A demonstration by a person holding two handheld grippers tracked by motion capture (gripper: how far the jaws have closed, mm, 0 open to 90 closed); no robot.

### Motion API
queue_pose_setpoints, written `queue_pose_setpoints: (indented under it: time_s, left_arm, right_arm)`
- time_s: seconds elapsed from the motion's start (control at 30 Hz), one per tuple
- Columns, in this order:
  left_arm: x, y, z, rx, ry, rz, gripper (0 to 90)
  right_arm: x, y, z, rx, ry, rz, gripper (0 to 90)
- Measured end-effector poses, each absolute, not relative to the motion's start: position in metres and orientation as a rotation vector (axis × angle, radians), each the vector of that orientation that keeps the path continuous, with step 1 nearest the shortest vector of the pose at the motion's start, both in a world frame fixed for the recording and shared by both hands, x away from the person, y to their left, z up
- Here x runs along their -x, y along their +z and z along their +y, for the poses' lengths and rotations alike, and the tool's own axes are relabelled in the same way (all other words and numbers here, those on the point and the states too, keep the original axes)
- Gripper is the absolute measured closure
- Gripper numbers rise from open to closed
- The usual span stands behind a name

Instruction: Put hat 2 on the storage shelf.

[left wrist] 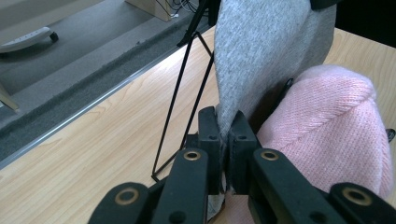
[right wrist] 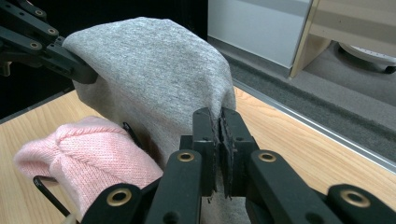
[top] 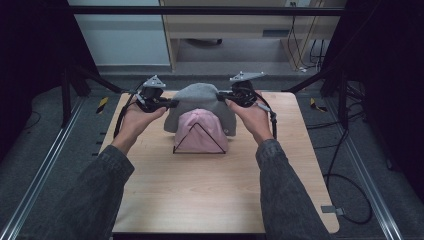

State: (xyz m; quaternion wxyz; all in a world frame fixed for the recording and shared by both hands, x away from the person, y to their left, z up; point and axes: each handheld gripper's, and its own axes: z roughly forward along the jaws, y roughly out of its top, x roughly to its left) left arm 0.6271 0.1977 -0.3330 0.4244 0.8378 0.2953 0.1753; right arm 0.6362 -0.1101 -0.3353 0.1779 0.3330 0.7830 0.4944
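A grey knit hat (top: 200,102) hangs stretched between both grippers above the back of the table. My left gripper (top: 172,104) is shut on the hat's left edge, and in the left gripper view (left wrist: 223,122) the cloth (left wrist: 261,51) is pinched between the pads. My right gripper (top: 222,96) is shut on the right edge; the right gripper view (right wrist: 219,122) shows the grey hat (right wrist: 154,74) clamped the same way. A pink knit hat (top: 200,129) sits over a black wire triangle stand (top: 199,140), in front of and partly under the grey hat.
The wooden table (top: 210,190) has open surface toward the person. A black frame bar (top: 200,10) crosses overhead at the back. Cables (top: 345,165) trail over the floor at the right. The other gripper (right wrist: 42,44) shows in the right gripper view at upper left.
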Motion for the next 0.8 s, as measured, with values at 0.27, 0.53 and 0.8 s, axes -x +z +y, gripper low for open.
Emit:
queue_pose_setpoints:
  time_s: [0.27,0.53,0.8]
  left_arm:
    - [-0.624,-0.338,0.201,-2.092,0.437,0.749,86.8]
    - [-0.623,-0.356,0.203,-2.117,0.422,0.768,86.7]
    - [-0.624,-0.368,0.206,-2.121,0.401,0.791,86.7]
  right_arm:
    - [-0.632,-0.338,-0.107,-0.937,1.396,2.224,86.1]
    - [-0.628,-0.35,-0.103,-0.936,1.362,2.26,86.1]
    - [-0.628,-0.364,-0.099,-0.946,1.343,2.281,86.0]
